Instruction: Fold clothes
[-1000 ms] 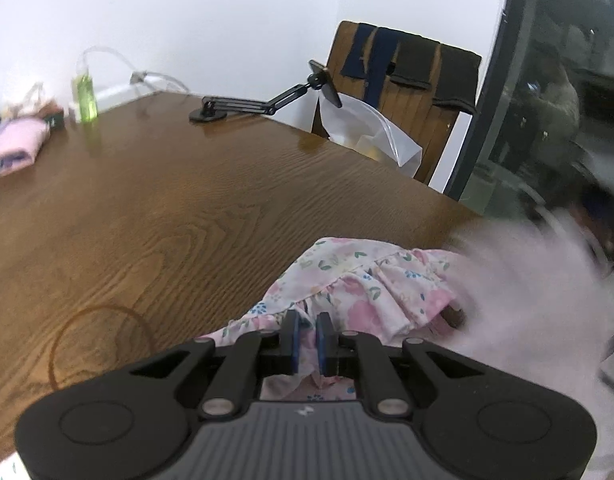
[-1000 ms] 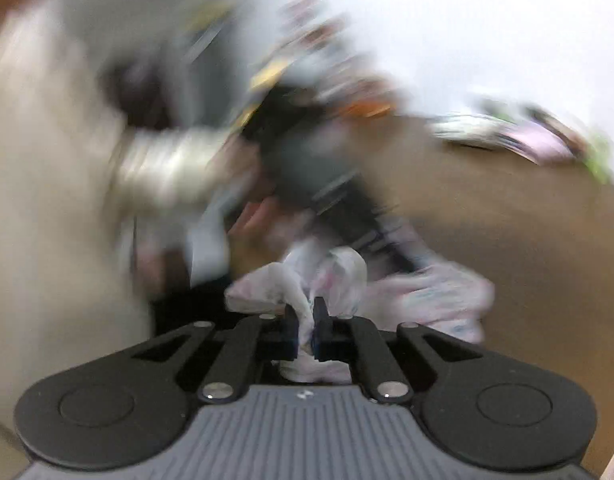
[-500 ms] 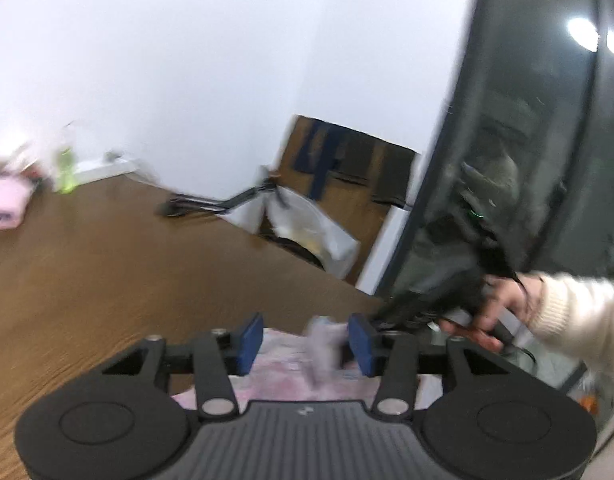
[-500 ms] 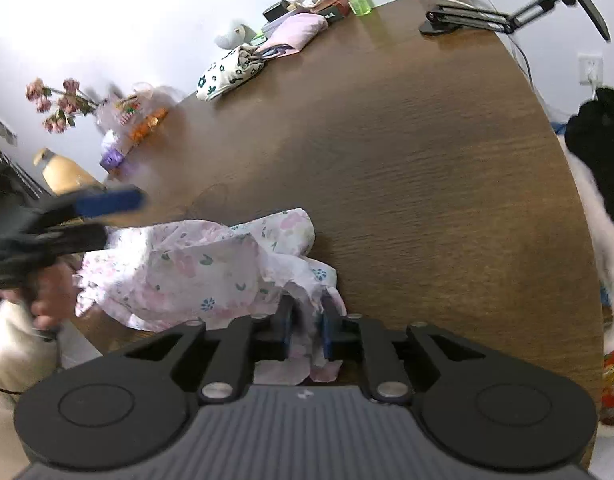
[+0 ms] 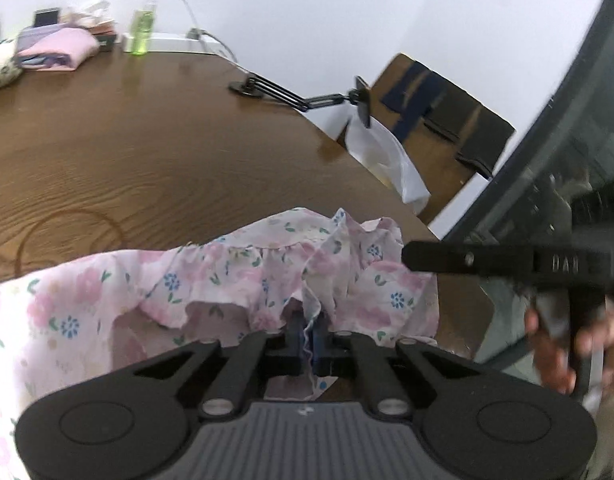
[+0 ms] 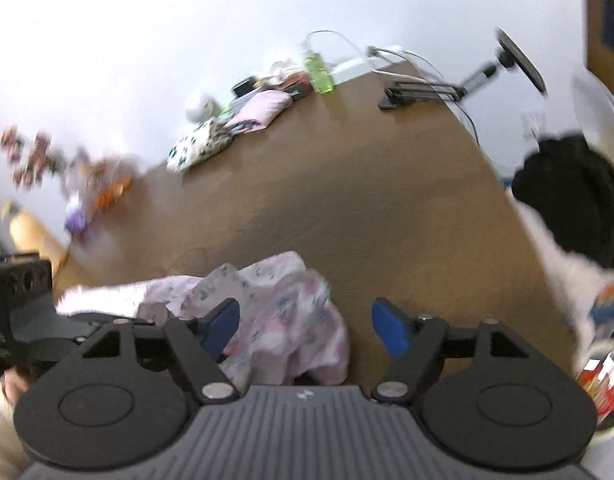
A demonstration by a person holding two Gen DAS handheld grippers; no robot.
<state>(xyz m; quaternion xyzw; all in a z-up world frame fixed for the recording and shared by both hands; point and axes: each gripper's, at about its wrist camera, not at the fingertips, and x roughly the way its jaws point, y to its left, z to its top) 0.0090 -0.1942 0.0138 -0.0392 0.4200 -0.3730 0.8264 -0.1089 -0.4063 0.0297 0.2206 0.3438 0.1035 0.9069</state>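
A pink floral garment (image 5: 243, 276) with ruffled edges lies crumpled at the near edge of the brown wooden table (image 5: 147, 152). My left gripper (image 5: 307, 332) is shut on a ruffled edge of it. In the right wrist view the same garment (image 6: 283, 316) lies just beyond my right gripper (image 6: 307, 324), which is open and empty, its blue pads (image 6: 389, 326) wide apart above the cloth. The right gripper's black body shows at the right of the left wrist view (image 5: 507, 264), held by a hand.
Folded clothes (image 5: 55, 52), a green bottle (image 5: 141, 26) and a power strip sit at the table's far edge. A black phone stand (image 5: 299, 96) reaches over the far right edge. A wooden chair (image 5: 435, 128) with a white bag stands beyond. A dark glass door is at right.
My left gripper, open half a second ago, has shut on the garment's ruffle. My right gripper, shut on the garment before, has opened and let it go.
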